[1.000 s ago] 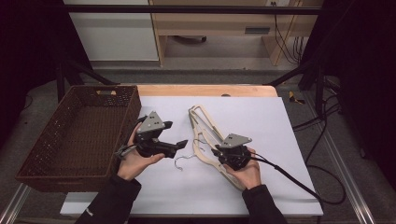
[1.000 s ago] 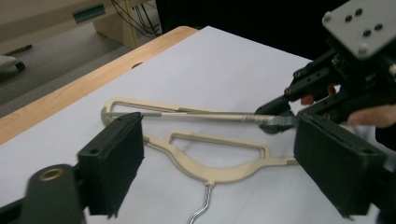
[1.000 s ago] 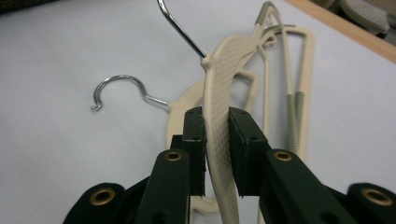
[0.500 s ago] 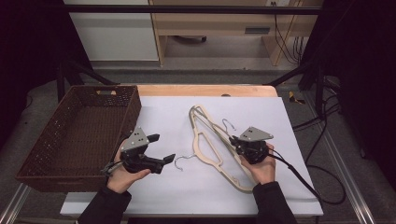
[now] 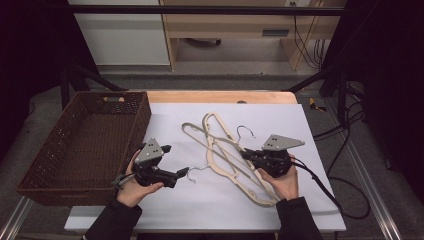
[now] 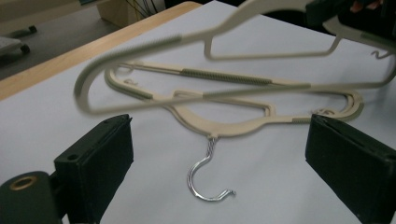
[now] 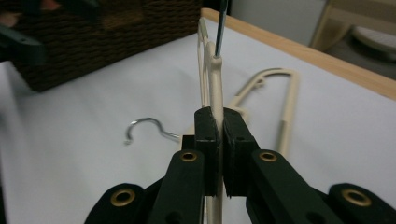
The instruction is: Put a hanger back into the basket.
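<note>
The right gripper [image 7: 218, 140] pinches the light, stiff top hanger [image 7: 215, 88] near its neck, a good hold, while the left gripper [image 6: 219, 154] is wide open, the other hanger's hook [image 6: 205, 179] between its fingers [image 6: 100, 158].

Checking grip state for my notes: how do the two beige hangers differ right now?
The upper hanger is clamped by the shut right hand-held gripper and tilted off the sheet; the lower hanger lies flat and free, its hook toward the open left hand-held gripper. They cross each other. Both are beige plastic with metal hooks.

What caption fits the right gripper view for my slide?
Right gripper clamps a beige hanger edge-on above the white table, wicker basket behind.
</note>
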Available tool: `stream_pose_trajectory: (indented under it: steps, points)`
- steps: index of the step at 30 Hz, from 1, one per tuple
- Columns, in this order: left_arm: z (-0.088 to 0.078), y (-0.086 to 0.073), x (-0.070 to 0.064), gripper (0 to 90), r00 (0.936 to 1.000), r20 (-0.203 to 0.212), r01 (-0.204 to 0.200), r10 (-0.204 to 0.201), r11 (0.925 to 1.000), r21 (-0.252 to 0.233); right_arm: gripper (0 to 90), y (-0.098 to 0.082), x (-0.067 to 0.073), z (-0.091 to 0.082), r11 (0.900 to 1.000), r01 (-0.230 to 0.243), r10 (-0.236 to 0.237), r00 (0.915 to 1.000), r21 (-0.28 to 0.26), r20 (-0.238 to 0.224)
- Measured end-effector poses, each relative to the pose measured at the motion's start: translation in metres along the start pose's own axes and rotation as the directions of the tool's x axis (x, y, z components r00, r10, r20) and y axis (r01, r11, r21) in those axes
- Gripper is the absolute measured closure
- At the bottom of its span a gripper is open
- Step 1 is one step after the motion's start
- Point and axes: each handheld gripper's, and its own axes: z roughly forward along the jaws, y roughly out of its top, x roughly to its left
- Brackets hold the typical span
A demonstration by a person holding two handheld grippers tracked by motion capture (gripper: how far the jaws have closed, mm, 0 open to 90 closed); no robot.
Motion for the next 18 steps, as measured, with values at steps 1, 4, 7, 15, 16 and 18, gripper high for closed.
stream_pose_trajectory:
  steps: [1, 4, 7, 15, 16, 18]
  points:
    - [0.0, 0.0, 0.0, 7.5, 1.0, 0.0, 0.0, 0.0, 1.0, 0.0, 86.8, 0.0, 0.0, 0.0, 1.0, 0.0, 0.0, 1.0, 0.0, 0.0]
    - [0.009, 0.01, 0.001, 9.3, 0.9998, 0.019, -0.009, 0.009, 0.9999, 0.014, 86.8, 0.002, 0.008, 0.008, 1.0, 0.009, -0.008, 0.9976, 0.012, -0.068]
    - [0.022, 0.017, -0.002, 13.3, 0.9976, 0.057, -0.041, 0.038, 0.9982, 0.044, 86.7, 0.002, 0.015, 0.014, 1.0, 0.011, -0.009, 0.9913, 0.015, -0.131]
    - [0.051, 0.031, -0.006, 32.2, 0.9824, 0.147, -0.134, 0.115, 0.9825, 0.129, 86.7, 0.0, 0.018, 0.019, 0.999, 0.02, -0.013, 0.9831, 0.033, -0.183]
    - [0.057, 0.032, -0.005, 37.0, 0.9791, 0.173, -0.13, 0.106, 0.9826, 0.132, 86.7, 0.0, 0.019, 0.019, 0.999, 0.022, -0.015, 0.9822, 0.035, -0.187]
    - [0.06, 0.032, -0.005, 40.4, 0.9784, 0.179, -0.128, 0.103, 0.9824, 0.136, 86.7, -0.001, 0.019, 0.02, 0.999, 0.023, -0.015, 0.9815, 0.039, -0.191]
